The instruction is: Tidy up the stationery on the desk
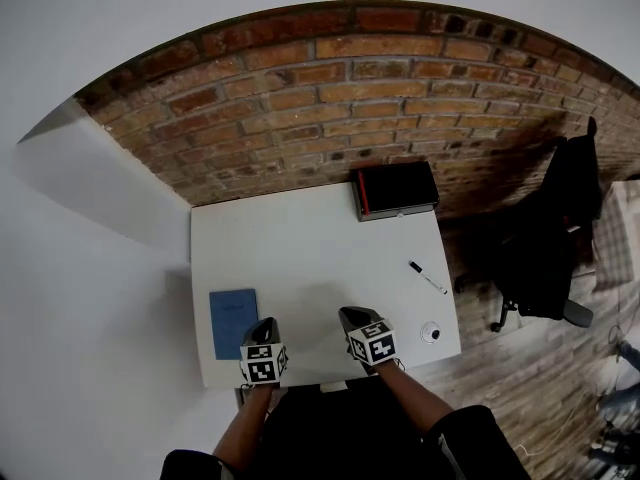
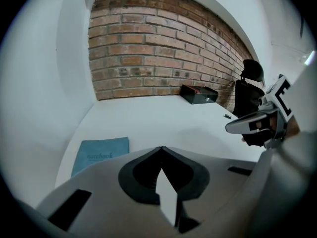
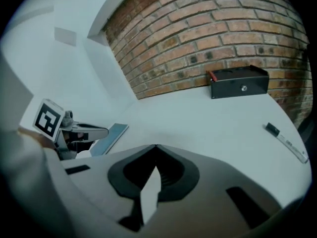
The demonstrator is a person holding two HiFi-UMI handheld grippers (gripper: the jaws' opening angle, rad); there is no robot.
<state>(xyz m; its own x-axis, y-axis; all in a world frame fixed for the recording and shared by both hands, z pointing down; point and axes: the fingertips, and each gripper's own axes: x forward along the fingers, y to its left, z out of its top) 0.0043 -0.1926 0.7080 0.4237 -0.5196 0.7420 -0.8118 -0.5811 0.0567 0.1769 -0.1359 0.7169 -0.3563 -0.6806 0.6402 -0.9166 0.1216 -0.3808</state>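
At the desk's [image 1: 300, 238] near edge, the left gripper [image 1: 267, 325] and right gripper [image 1: 352, 316] are sitting side by side, both clenched tight on nothing. The blue notebook [image 1: 233, 322] is lying flat near the desk's front-left corner. A small round thing [image 1: 431, 333] at the front-right corner is proving too tiny to identify. A marker [image 1: 428, 277] is resting by the right edge. A black box [image 1: 397, 189] is standing at the far edge, and a dark chair [image 1: 560, 238] is blurring into shadow beyond the desk's right side.
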